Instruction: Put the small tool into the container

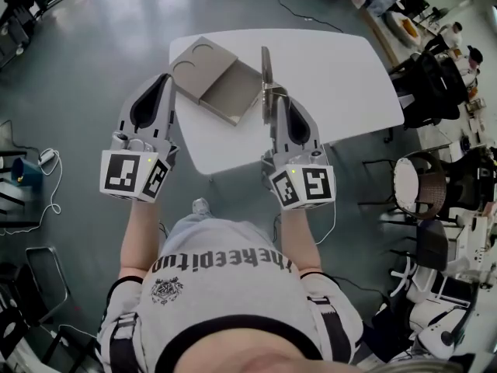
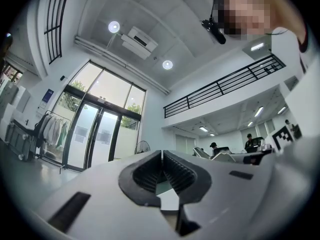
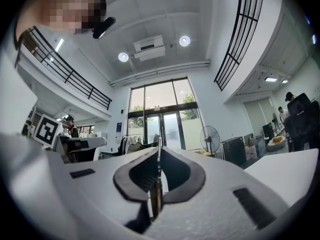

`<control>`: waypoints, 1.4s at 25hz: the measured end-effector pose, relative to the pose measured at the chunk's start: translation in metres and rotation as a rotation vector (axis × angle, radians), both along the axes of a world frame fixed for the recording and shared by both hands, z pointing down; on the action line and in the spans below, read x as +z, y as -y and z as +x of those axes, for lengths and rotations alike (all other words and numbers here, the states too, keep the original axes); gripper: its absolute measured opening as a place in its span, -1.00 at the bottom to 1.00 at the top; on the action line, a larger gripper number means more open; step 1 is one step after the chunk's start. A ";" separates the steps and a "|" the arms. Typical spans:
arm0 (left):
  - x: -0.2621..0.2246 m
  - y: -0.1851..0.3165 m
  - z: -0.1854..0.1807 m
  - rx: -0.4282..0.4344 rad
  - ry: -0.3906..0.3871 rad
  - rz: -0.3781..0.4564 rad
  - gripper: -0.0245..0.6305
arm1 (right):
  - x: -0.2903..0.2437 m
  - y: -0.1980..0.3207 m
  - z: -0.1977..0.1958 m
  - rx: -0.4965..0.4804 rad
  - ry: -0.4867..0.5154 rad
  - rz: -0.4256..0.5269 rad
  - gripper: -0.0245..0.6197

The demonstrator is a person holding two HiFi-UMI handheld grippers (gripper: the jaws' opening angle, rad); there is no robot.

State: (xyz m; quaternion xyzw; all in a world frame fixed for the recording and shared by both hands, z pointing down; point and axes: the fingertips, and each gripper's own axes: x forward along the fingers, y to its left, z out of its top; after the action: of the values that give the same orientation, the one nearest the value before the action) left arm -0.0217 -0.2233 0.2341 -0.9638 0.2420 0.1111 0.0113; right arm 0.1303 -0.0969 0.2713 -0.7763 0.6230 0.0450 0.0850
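A grey container (image 1: 203,67) lies open on the white table (image 1: 334,68), its flat tray part (image 1: 230,93) toward the table's front edge. My right gripper (image 1: 271,93) is shut on a thin, flat small tool (image 1: 265,67) that sticks out past the fingertips over the table, just right of the container. In the right gripper view the tool (image 3: 159,160) shows edge-on between the closed pads of the right gripper (image 3: 159,154). My left gripper (image 1: 165,78) hovers at the table's left edge beside the container. The left gripper (image 2: 162,155) has its jaws together with nothing in them.
Chairs (image 1: 419,185) and a cluttered desk (image 1: 404,22) stand to the right of the table. Cables and a small device (image 1: 45,158) lie on the grey floor at left. The person's torso (image 1: 217,286) is close to the table's front edge.
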 end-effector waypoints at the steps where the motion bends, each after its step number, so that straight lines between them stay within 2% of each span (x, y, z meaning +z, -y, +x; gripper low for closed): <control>1: 0.001 0.008 0.000 0.006 0.001 0.000 -0.88 | 0.001 0.007 0.000 0.006 -0.001 0.000 -0.92; 9: 0.005 0.056 0.004 0.039 0.008 -0.008 -0.88 | 0.003 0.049 -0.004 0.034 -0.017 -0.013 -0.92; 18: 0.015 0.069 0.018 0.040 0.023 -0.022 -0.88 | 0.014 0.068 0.007 0.015 -0.096 -0.074 -0.92; 26: 0.020 0.091 0.038 -0.017 0.037 -0.031 -0.88 | 0.037 0.101 0.034 -0.051 -0.213 -0.163 -0.92; 35: 0.022 0.100 0.069 -0.073 0.044 -0.019 -0.88 | 0.075 0.127 0.061 -0.169 -0.366 -0.328 -0.92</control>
State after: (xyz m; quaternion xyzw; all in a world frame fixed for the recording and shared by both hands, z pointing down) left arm 0.0477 -0.3237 0.2563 -0.9566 0.2779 0.0871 0.0115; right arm 0.1913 -0.2243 0.3464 -0.7038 0.6897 0.0758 -0.1526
